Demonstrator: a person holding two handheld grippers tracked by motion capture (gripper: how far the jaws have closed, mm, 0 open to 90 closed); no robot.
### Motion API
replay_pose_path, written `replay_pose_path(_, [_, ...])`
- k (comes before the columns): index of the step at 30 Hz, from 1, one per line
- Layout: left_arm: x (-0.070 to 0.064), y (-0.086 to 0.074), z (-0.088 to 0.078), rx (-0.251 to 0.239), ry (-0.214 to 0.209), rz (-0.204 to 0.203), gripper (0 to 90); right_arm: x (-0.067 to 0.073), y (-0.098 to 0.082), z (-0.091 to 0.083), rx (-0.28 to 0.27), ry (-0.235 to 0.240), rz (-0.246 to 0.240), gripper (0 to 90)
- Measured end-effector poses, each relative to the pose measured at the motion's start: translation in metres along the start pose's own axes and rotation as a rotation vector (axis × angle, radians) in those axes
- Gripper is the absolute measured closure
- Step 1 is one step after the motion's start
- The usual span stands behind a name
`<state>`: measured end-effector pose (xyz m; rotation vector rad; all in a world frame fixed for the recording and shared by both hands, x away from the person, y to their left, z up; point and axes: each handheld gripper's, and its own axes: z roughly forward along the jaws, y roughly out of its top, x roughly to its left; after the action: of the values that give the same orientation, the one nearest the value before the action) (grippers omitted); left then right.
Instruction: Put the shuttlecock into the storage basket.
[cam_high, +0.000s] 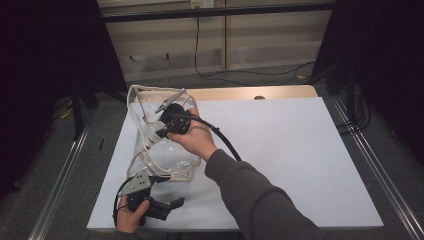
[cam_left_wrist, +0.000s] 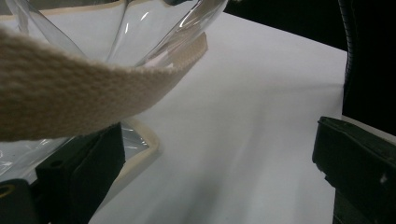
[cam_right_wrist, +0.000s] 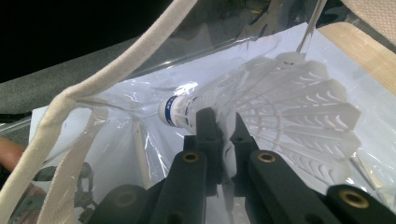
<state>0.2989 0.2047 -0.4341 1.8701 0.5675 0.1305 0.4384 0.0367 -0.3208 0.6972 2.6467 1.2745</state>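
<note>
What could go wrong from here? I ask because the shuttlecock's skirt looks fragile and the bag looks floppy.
1. The right gripper is shut on the shuttlecock by its thin white skirt; the pinch might crease or crack it.
2. The left gripper stands open beside the bag's webbing strap, so the clear bag seems unheld and its mouth might sag shut.
3. On release, the shuttlecock might snag on the plastic film instead of dropping in.

Shuttlecock (cam_right_wrist: 280, 116): white plastic, latticed skirt, blue band at the cork; lay tilted inside the bag, pinched at the skirt. Bag (cam_high: 150, 125): clear plastic, cream webbing trim and strap, mouth held open, stood near the desk's left edge.
</note>
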Motion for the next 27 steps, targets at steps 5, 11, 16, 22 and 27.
replay_pose_path(5, [0.000, 0.000, 0.000, -0.007, -0.002, -0.008, 2.5, 0.000, 0.001, 0.002, 0.006, 0.002, 0.000, 87.4])
replay_pose_path(11, [-0.001, 0.000, 0.000, -0.006, -0.002, -0.008, 2.5, 0.001, 0.001, 0.005, 0.014, 0.000, -0.001, 87.4])
replay_pose_path(16, [0.000, 0.000, 0.000, -0.006, -0.002, -0.008, 2.7, 0.001, 0.001, 0.008, 0.022, -0.001, 0.001, 87.4])
replay_pose_path(22, [0.000, 0.000, 0.000, -0.005, -0.003, -0.007, 2.7, 0.001, 0.000, 0.011, 0.038, -0.003, 0.004, 87.4])
replay_pose_path(27, [0.000, 0.000, 0.000, -0.005, -0.003, -0.008, 2.7, 0.001, 0.000, 0.013, 0.048, -0.006, 0.000, 87.3])
